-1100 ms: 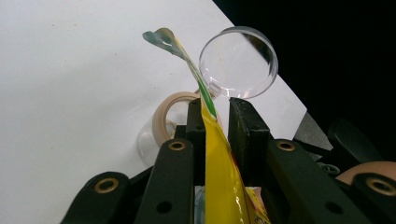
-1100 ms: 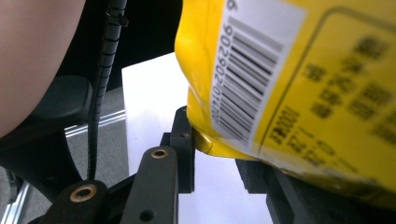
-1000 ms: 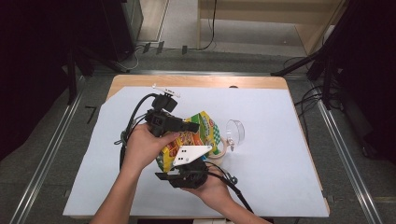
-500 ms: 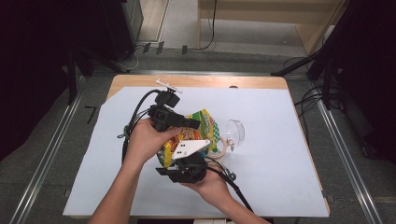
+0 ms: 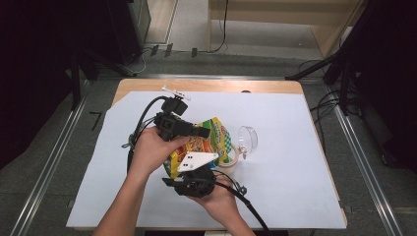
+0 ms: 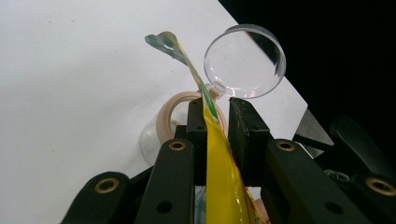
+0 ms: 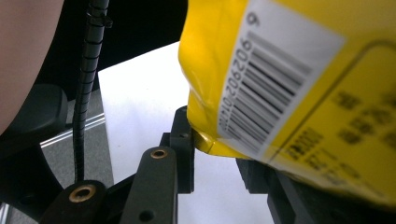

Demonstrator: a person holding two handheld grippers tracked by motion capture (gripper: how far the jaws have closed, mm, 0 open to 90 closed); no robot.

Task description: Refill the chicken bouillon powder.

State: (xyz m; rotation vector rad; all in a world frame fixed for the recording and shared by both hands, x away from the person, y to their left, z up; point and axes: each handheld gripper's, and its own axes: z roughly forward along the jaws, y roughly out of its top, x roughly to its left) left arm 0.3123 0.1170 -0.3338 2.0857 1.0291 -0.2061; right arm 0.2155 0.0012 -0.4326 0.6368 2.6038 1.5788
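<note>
While both hands stay near the middle of the high view, I hold a yellow snack bag (image 5: pixel 206 142) between the two grippers, lifted above the white sheet (image 5: pixel 290 162) that covers the desk (image 5: pixel 206 85). My left gripper (image 5: pixel 204 132) comes from the left of the frame, and in the left gripper view its jaws are pinching the thin upper edge of the bag (image 6: pixel 219 172), which stands between the two pads. My right gripper (image 5: pixel 196 169) is lower in the frame, just under the bag; in the right gripper view its jaws are around the lower corner of the bag (image 7: pixel 280 84), near the barcode, but I cannot tell if both pads press on it. Just right of the bag, a clear round cup (image 5: pixel 249 138) and a roll of tape (image 5: pixel 228 158) are on the sheet, close to each other.
</note>
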